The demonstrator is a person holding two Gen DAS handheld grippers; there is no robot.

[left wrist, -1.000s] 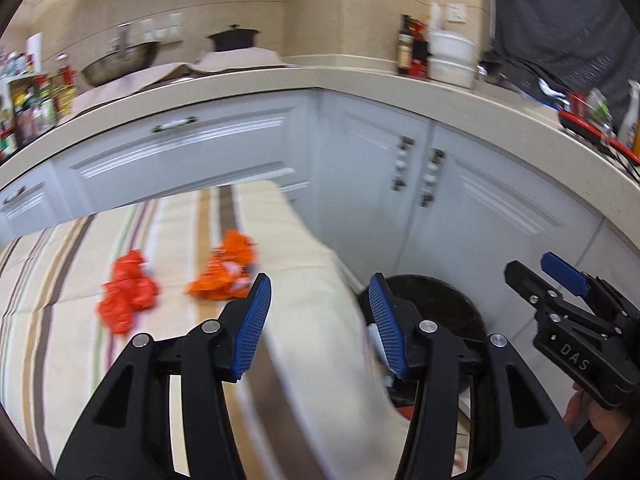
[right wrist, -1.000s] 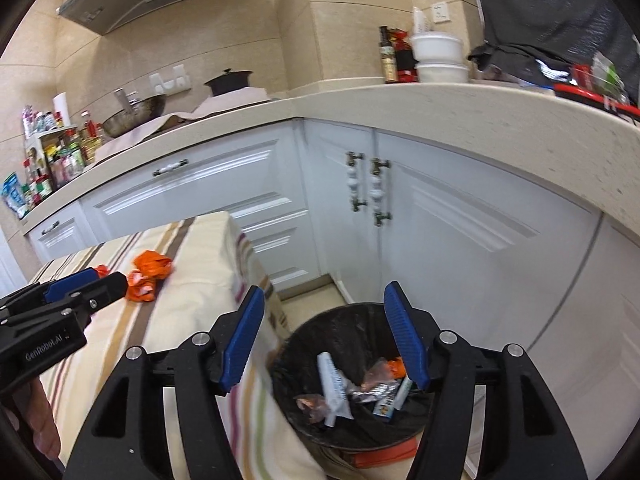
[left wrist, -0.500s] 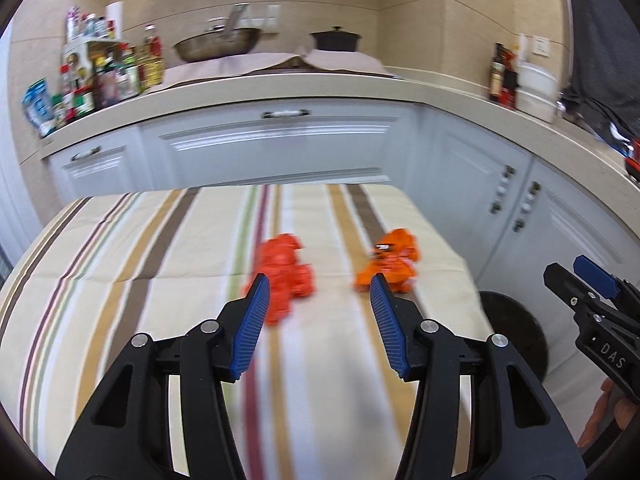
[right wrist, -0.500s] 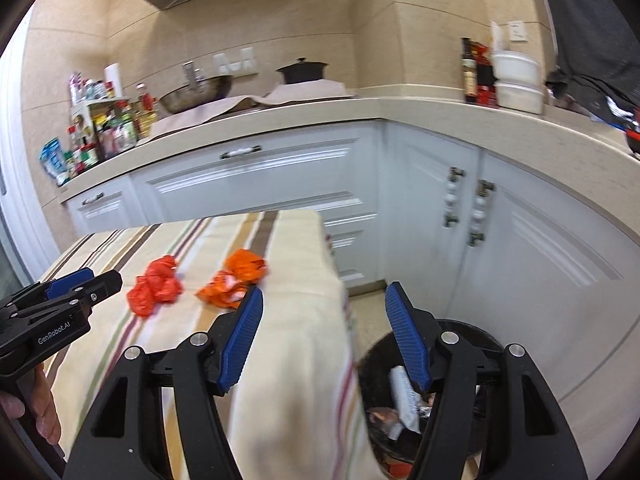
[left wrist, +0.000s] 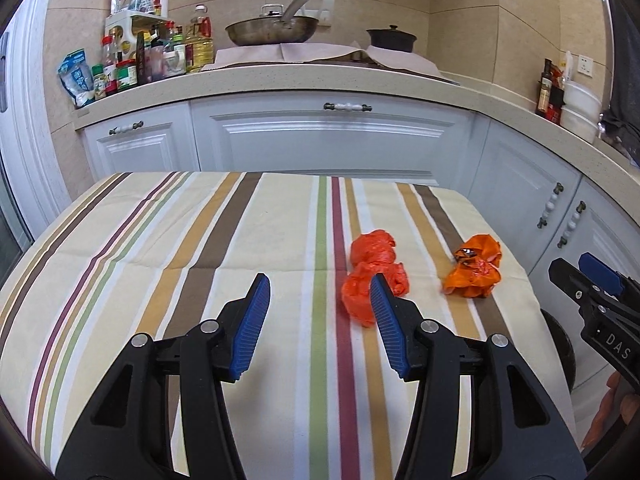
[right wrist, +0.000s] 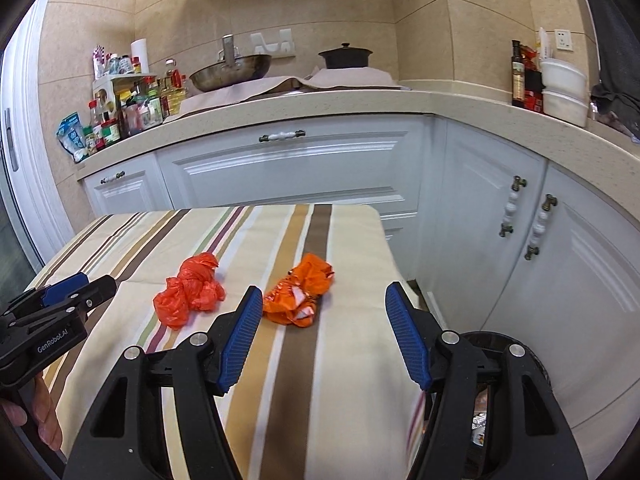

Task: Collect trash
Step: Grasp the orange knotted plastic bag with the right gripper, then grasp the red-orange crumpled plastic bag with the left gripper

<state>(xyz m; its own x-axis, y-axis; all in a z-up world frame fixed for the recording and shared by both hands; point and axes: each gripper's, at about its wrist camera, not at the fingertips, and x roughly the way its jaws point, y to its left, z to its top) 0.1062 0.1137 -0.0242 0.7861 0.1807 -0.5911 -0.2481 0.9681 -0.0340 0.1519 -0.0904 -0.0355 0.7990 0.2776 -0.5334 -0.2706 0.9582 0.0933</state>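
Trash is being approached for pickup, by this reading. From the left wrist, the red crumpled bag [left wrist: 374, 278] is seen just ahead of the half-spread, empty left gripper [left wrist: 318, 326], beside its right finger; a shift rightward is called for. From the right wrist, the orange wrapper [right wrist: 300, 294] lies just ahead-left of the empty, parted right gripper [right wrist: 324, 334]; the bin [right wrist: 516, 364] stands beside the striped table [right wrist: 280, 380].

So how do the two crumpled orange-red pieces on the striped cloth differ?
The red plastic bag is plain, thin, knotted film, lying further in on the striped cloth. The orange wrapper is shinier, creased foil with dark print, nearer the edge above the trash bin. Both are crumpled, untouched and similar in size.
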